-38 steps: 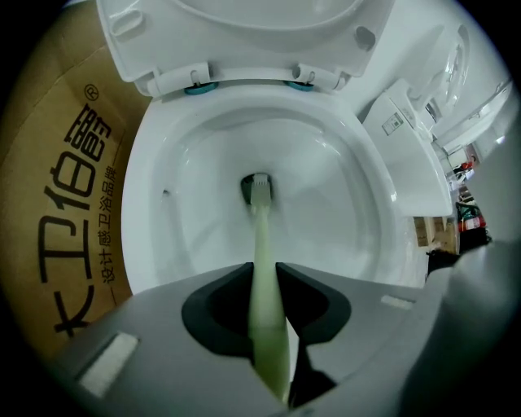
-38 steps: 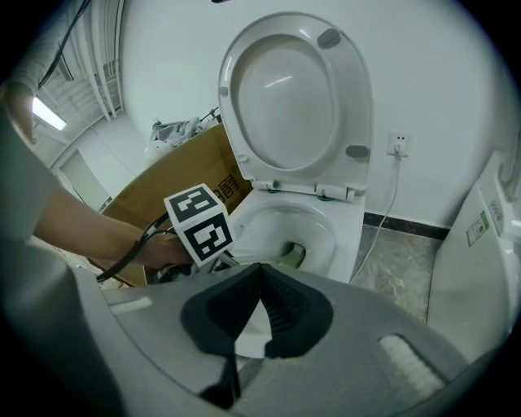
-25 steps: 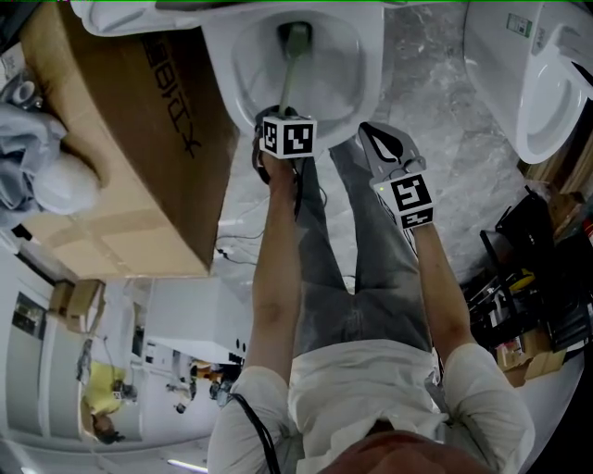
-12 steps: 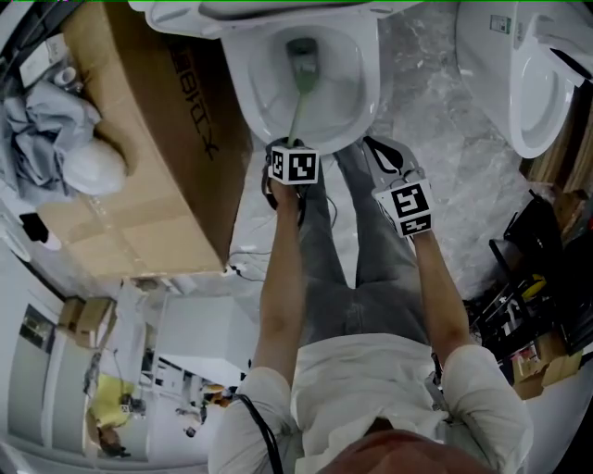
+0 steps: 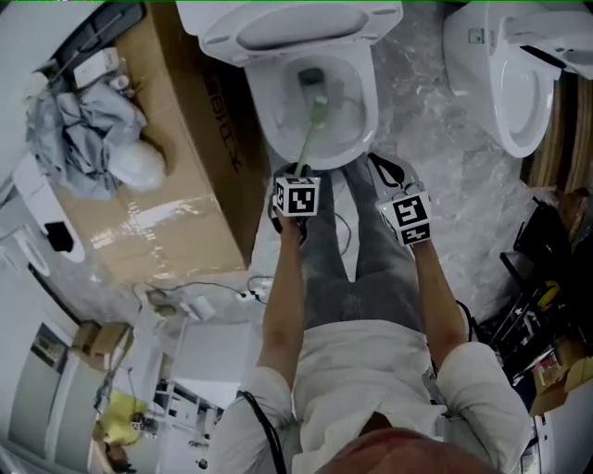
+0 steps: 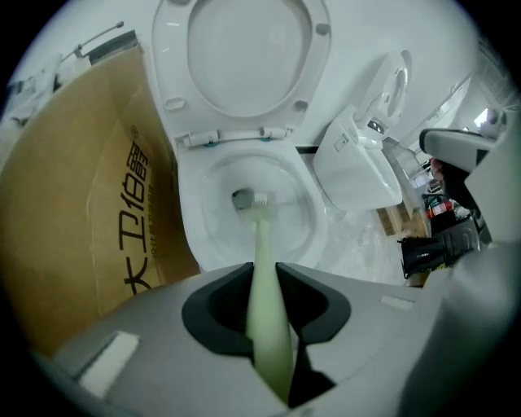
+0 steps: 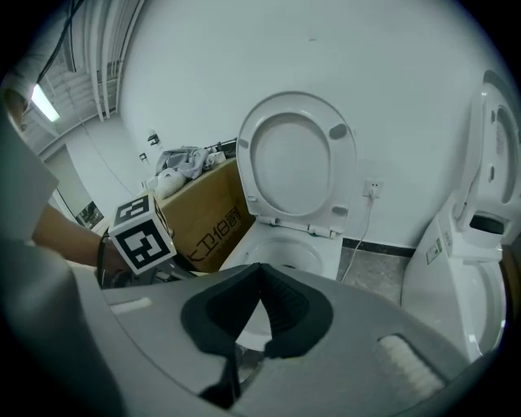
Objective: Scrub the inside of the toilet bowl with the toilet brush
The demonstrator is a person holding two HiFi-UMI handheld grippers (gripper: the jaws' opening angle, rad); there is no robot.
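A white toilet bowl (image 5: 355, 139) stands open with its seat and lid (image 5: 296, 28) raised. My left gripper (image 5: 298, 178) hovers over the bowl's near rim, shut on the pale green handle of the toilet brush (image 5: 309, 139). In the left gripper view the handle (image 6: 265, 277) runs out between the jaws of the left gripper (image 6: 262, 273), and the brush head (image 6: 259, 198) rests low in the toilet bowl (image 6: 195, 236) beside the drain. My right gripper (image 5: 387, 171) hangs to the right of the bowl. In its own view the right gripper (image 7: 260, 273) is shut with nothing in it.
A big cardboard box (image 5: 167, 194) with cloths and a bag on top presses against the toilet's left side. A second white toilet (image 5: 510, 83) stands to the right on the marble floor. Cables (image 5: 204, 296) lie on the floor at the left. The person's legs are below the bowl.
The head view has tilted, so the toilet sits lower in frame. The brush head has drawn back from the drain toward the bowl's near side. The right gripper stays beside the bowl.
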